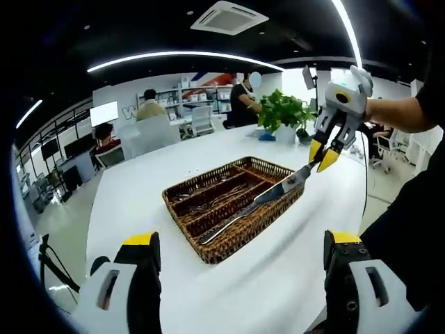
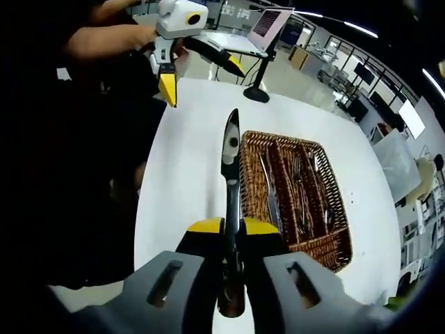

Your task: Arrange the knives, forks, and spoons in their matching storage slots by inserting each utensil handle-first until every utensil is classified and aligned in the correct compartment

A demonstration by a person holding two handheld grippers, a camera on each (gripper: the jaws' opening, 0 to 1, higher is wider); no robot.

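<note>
A brown wicker cutlery basket [image 1: 182,209] with long slots stands mid-table; its rim [image 2: 335,252] lies to the right in the right gripper view. A knife [image 2: 271,188] lies in its outer slot, forks and spoons in the others. My right gripper [image 2: 231,226] is shut on a silver knife [image 2: 230,149] that points straight ahead, just outside the basket's long side. From the left gripper view, that gripper [image 1: 323,156] hangs above the basket's right corner, the knife [image 1: 285,186] slanting down to the rim. My left gripper [image 1: 242,239] is open and holds nothing, short of the basket; it is also seen raised [image 2: 201,78].
The white table [image 1: 292,278] has bare room around the basket. A potted plant [image 1: 281,115] stands at its far end, with people and chairs beyond. A laptop on a stand [image 2: 268,28] sits past the table's other end. The person's dark sleeve [image 2: 90,42] is on the left.
</note>
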